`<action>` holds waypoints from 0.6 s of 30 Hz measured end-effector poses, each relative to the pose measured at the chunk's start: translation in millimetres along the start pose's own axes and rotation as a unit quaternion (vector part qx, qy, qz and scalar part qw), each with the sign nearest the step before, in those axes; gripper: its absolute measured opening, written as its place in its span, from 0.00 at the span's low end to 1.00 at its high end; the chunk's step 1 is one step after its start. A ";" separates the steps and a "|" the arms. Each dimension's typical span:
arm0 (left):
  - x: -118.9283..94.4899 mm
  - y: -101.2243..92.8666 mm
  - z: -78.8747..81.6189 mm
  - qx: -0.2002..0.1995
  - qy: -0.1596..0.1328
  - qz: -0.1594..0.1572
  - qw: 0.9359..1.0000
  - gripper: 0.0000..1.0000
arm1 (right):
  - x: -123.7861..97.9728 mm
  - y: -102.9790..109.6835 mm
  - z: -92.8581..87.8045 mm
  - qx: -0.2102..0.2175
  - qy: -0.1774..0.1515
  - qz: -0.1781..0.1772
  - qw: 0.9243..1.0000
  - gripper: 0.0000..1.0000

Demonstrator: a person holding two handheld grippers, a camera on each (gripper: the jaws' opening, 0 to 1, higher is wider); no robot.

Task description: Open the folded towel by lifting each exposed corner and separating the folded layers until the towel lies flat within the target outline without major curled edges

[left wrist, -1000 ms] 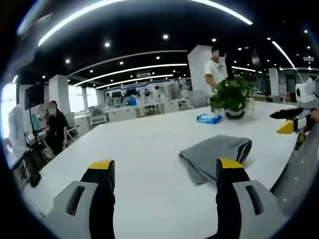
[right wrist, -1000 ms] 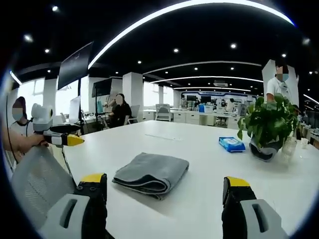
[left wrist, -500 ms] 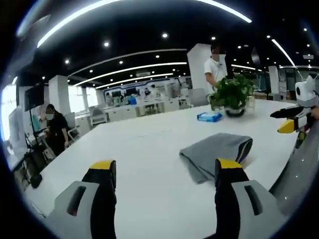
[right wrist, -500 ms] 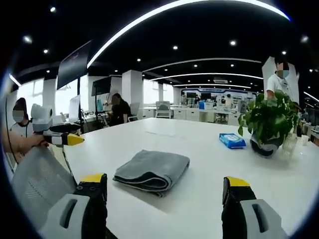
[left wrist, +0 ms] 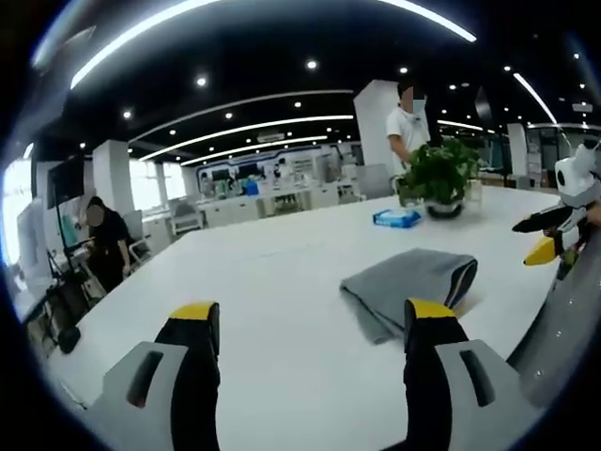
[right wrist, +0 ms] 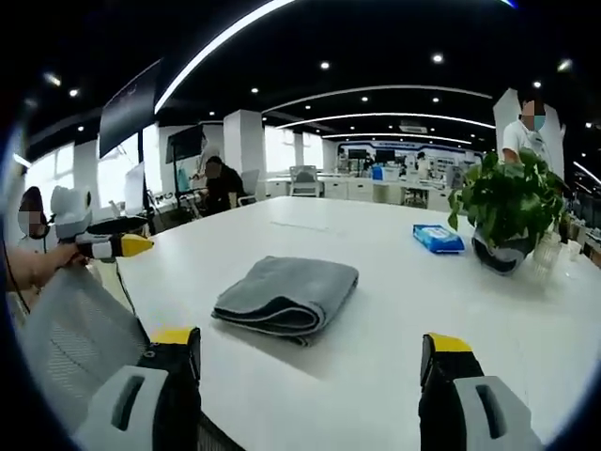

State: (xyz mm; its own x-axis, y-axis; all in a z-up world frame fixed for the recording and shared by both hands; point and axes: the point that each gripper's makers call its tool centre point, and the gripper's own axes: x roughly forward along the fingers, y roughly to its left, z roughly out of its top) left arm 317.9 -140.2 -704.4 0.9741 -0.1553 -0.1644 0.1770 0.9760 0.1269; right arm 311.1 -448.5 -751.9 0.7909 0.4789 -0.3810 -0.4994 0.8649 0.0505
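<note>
A grey towel [left wrist: 410, 287] lies folded in several layers on the white table [left wrist: 272, 282]. In the right gripper view the towel [right wrist: 288, 293] shows its stacked fold edges toward me. My left gripper [left wrist: 310, 324] is open and held above the table's near edge, with the towel ahead and to the right of it. My right gripper [right wrist: 313, 352] is open too, with the towel just ahead, nearer its left jaw. Nothing sits between either pair of jaws. In the left gripper view the right gripper [left wrist: 545, 246] enters from the right; in the right gripper view the left gripper [right wrist: 117, 246] enters from the left.
A potted plant [right wrist: 507, 211] and a blue packet [right wrist: 438, 239] stand at the table's far end. A grey mesh chair back [right wrist: 70, 338] is close by the table edge. One person [left wrist: 409, 117] stands behind the plant and another [left wrist: 103, 242] stands off the table's left side.
In the right gripper view the whole scene sits slightly lower in the picture, so that camera has tilted. The towel has not moved, and both grippers stay open.
</note>
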 end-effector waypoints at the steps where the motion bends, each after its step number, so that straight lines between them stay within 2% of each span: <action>1: -0.1 -0.4 -0.3 0.002 0.001 0.000 1.000 0.81 | 0.6 2.4 -1.4 -0.005 0.004 0.006 1.000 0.98; 5: -0.6 -0.9 1.3 0.005 -0.001 0.004 1.000 0.81 | 2.2 12.3 -3.9 -0.038 0.012 0.025 0.999 0.98; 11: -3.3 -4.3 5.7 0.002 -0.002 0.008 1.000 0.81 | 1.8 21.9 -17.6 -0.081 0.053 0.051 0.994 0.98; 18: -5.9 -1.9 9.4 -0.002 -0.005 0.021 1.000 0.81 | 1.2 23.5 -25.8 -0.093 0.078 0.054 0.991 0.99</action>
State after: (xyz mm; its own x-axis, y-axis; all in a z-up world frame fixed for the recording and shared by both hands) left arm 313.2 -142.5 -694.5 0.9819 -0.1166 -0.1489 0.1363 0.9822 0.1296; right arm 291.2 -431.5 -774.9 0.6719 0.5253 -0.5222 -0.6461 0.7604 -0.0663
